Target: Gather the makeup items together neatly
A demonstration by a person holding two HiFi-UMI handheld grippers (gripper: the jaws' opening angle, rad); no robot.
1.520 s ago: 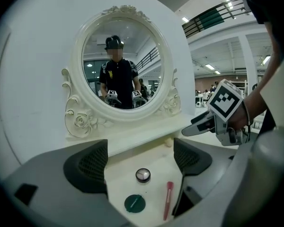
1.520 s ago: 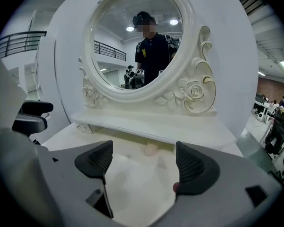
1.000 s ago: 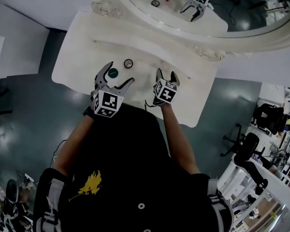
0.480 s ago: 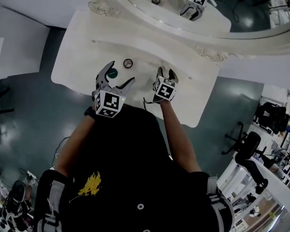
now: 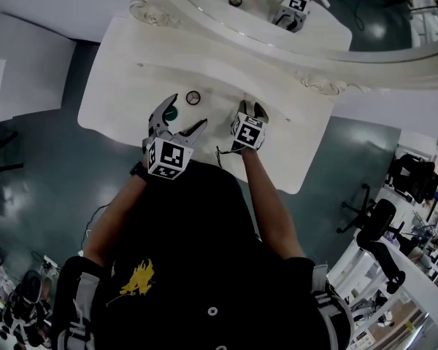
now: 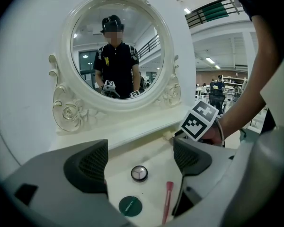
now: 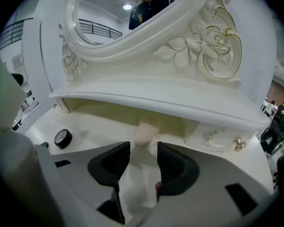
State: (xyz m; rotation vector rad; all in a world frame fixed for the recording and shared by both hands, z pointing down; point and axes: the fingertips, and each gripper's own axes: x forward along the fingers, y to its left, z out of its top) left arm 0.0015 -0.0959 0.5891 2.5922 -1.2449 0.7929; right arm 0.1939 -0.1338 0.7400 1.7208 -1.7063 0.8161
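The makeup sponge [image 7: 146, 134] is a small, pale pink, egg-shaped piece, matte and soft-looking. It stands toward the back edge of the dressing table [image 5: 131, 71], right of the middle, just in front of the ledge under the mirror [image 6: 116, 51]. The right gripper [image 7: 143, 148] tilts steeply down over it from the front edge, the forearm reaching straight out from the person's body. Its jaws have just been closing and now stand a narrow gap apart. The sponge is at their tips, about as wide as the gap, and no pad visibly squeezes it.

Left of it lie three more items. A round compact [image 6: 139, 173] with a black rim and silvery top is farthest from the front edge. A flat dark green compact [image 6: 130, 205] is nearer it, and a thin red stick [image 6: 167, 200] lies just to their right.

The left gripper [image 6: 139, 150] hangs above these three near the front edge, angled gently down, jaws spread wide and gripping nothing — the items show on the table between them.
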